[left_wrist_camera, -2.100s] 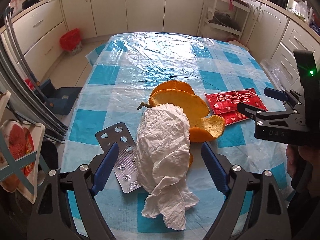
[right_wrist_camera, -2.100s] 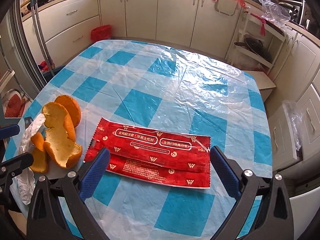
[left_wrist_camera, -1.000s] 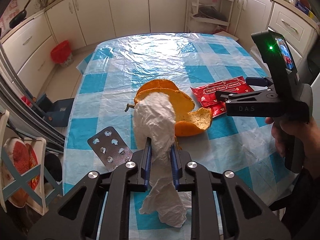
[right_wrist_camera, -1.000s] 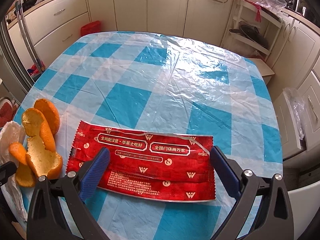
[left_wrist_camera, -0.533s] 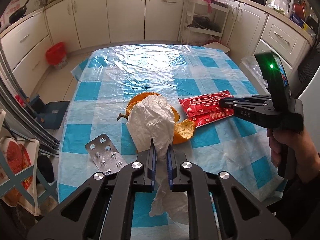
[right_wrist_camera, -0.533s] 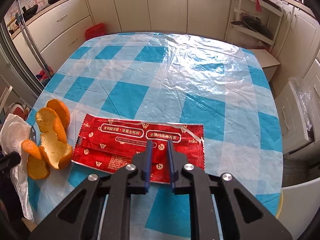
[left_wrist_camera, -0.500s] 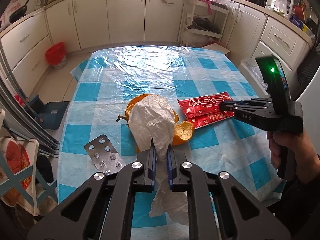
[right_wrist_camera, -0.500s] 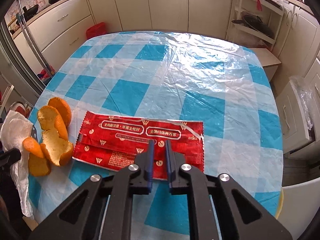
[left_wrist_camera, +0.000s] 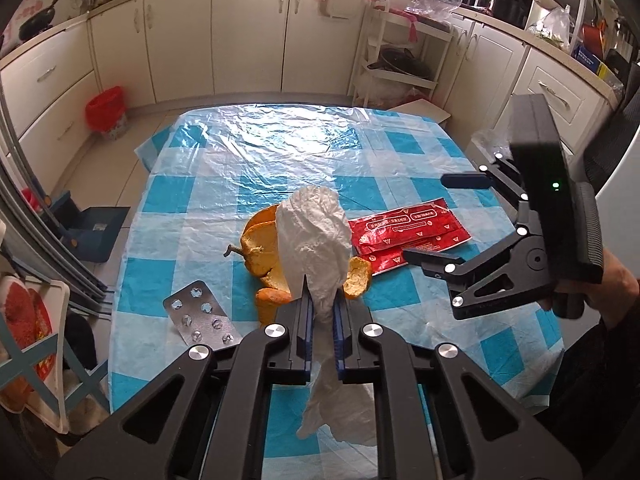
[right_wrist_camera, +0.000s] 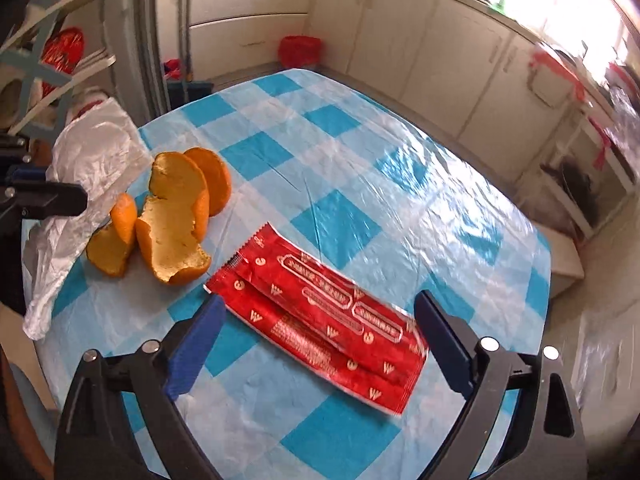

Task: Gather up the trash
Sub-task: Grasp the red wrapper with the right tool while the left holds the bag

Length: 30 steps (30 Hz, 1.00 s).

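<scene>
Now the left tool (left_wrist_camera: pixel 321 312) is pinching a crumpled white tissue (left_wrist_camera: pixel 314 236), its thin creased paper bunching above the pads and trailing limp below them, over the near part of the blue-checked table (left_wrist_camera: pixel 256 160). Orange peels (right_wrist_camera: pixel 172 220) are lying curled, pith up, just beside a flat red wrapper (right_wrist_camera: pixel 320 312) with white print. Above that wrapper the right tool (right_wrist_camera: pixel 320 340) is opening wide, nothing between its pads. A foil blister pack (left_wrist_camera: pixel 200 316) is lying nearby
</scene>
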{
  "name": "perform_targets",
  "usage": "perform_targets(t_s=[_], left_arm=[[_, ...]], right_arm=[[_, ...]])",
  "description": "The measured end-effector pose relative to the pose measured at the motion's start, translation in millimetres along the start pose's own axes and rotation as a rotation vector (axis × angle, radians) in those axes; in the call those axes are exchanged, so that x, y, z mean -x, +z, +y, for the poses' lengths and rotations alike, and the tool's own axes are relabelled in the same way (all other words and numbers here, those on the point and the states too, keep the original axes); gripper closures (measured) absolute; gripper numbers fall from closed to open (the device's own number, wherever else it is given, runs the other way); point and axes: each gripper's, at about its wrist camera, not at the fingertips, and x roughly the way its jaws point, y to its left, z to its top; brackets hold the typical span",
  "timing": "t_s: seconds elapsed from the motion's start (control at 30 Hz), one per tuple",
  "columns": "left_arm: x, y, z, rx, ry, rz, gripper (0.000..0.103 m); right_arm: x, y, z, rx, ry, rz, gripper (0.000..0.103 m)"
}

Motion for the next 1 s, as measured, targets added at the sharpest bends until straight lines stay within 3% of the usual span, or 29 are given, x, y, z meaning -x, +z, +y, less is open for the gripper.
perform_targets(t_s=[0.07, 0.2, 0.37, 0.47, 0.53, 0.6, 0.63, 0.83, 1.0], left_arm=[[0, 0, 0, -0.001, 0.001, 0.002, 0.095], [-3, 3, 2, 0.000, 0.002, 0.014, 0.095], [-6, 7, 1, -0.001, -0.013, 0.026, 0.095], [-5, 6, -2, -0.009, -0.016, 0.023, 0.095], [-3, 5, -4, -0.014, -0.019, 0.022, 0.095], [-2, 5, -7, -0.019, -0.023, 0.021, 0.095], [-1, 4, -9, -0.024, -0.025, 0.018, 0.095], [9, 3, -28, -0.054, -0.052, -0.001, 0.095], [15, 0, -44, -0.069, -0.108, -0.004, 0.095]], right_arm=[[-15, 5, -3, 0.064, 0.050, 0.039, 0.009], [-41, 1, -9, 0.062, 0.136, 0.108, 0.008], [-52, 0, -25, -0.055, 0.209, 0.130, 0.010], [-47, -1, -26, -0.074, 0.196, 0.125, 0.026], [-42, -3, -30, -0.105, 0.177, 0.122, 0.057], [-37, -9, -36, -0.137, 0.161, 0.124, 0.077], [-34, -13, -36, -0.148, 0.153, 0.127, 0.081], [-14, -33, -36, -0.216, 0.112, 0.145, 0.096], [10, -54, -43, -0.343, 0.081, 0.122, 0.096]])
